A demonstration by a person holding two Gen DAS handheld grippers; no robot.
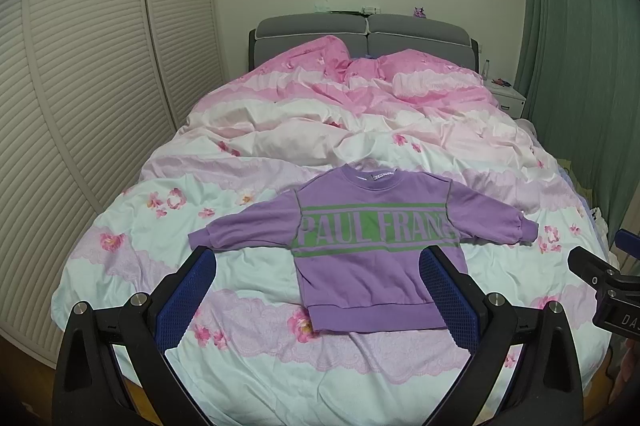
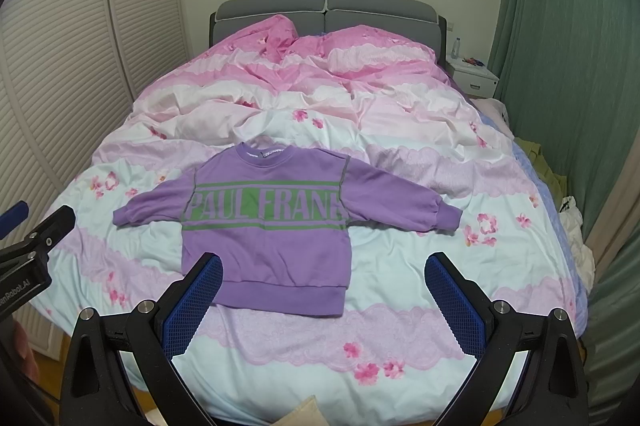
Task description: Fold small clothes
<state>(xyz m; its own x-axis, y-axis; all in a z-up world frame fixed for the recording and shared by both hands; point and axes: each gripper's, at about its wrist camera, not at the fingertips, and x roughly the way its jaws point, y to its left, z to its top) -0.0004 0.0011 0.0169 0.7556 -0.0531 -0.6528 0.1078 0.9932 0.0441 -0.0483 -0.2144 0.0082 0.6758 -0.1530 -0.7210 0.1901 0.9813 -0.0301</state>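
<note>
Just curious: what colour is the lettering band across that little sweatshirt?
Green, on the purple sweatshirt; clearest in the right wrist view.

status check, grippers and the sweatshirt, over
Left gripper open, right gripper open, both empty. Purple sweatshirt flat on duvet, sleeves spread, unfolded. Nothing in the way.

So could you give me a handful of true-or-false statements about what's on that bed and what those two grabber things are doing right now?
1. The purple sweatshirt lies flat on the quilt with both sleeves spread out. True.
2. The left gripper is clamped on a sleeve. False: it is open and holds nothing.
3. The right gripper is open, short of the sweatshirt's hem. True.
4. The sweatshirt is already folded in half. False: it is fully spread out, front up, lettering showing.
5. The headboard behind the quilt is grey. True.
6. The curtain is on the same side as the slatted doors. False: they are on opposite sides of the bed.
</note>
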